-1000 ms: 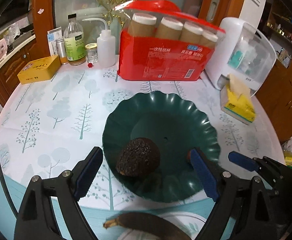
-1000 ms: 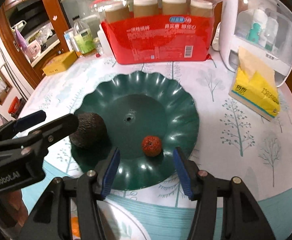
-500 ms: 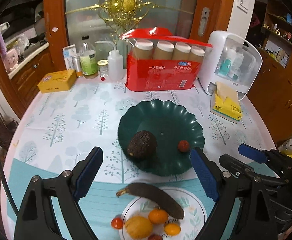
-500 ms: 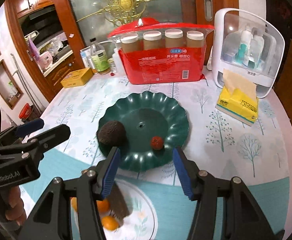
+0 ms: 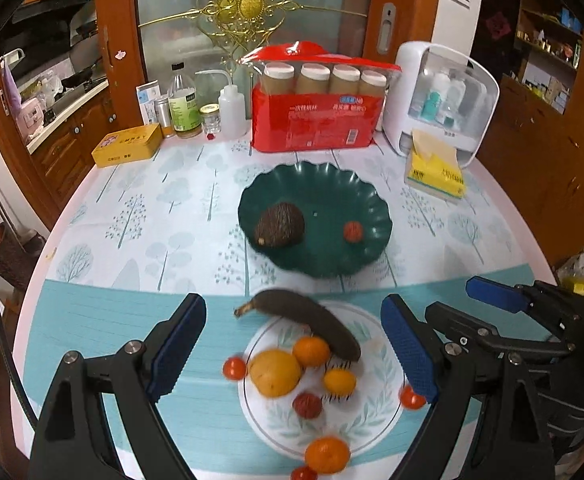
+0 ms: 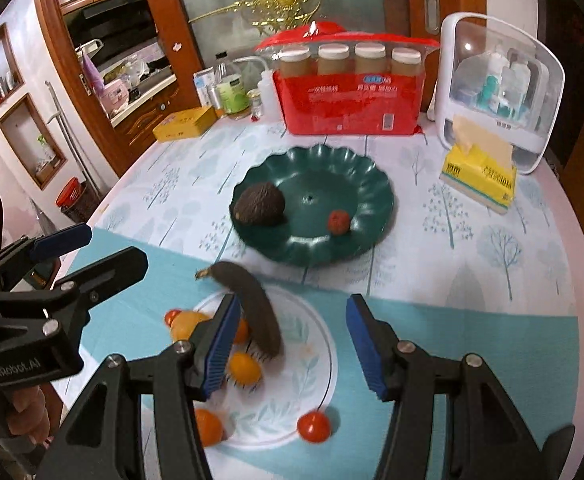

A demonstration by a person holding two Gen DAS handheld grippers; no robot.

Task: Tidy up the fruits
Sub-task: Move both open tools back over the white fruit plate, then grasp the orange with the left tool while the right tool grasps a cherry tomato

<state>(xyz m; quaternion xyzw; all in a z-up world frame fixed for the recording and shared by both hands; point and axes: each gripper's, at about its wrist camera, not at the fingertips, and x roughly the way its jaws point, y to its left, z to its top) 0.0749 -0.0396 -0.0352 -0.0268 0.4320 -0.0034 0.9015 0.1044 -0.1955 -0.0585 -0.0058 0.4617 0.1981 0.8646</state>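
- Left gripper [image 5: 292, 344] spread wide, holding nothing; right gripper [image 6: 292, 342] likewise agape and empty.
- Just ahead and below both: white plate [image 5: 375, 420] with a dark banana [image 5: 311, 320], oranges and small red fruits.
- Farther ahead: green dish [image 5: 331, 188] holding an avocado [image 5: 280, 226] and one red fruit [image 5: 352, 232].
- Banana probably soft, overripe, easily bruised; best gripped gently mid-length, across the width.
- Stem overhanging plate rim; open cloth to either side, boxes well beyond the dish.

You're in home dining area: tablecloth-covered table [image 5: 132, 216], wooden cabinets [image 5: 72, 140], kitchen counter [image 6: 140, 92] beyond doorway, tissue box [image 6: 479, 172], bottles [image 5: 184, 108], ornate glass door [image 5: 248, 12].
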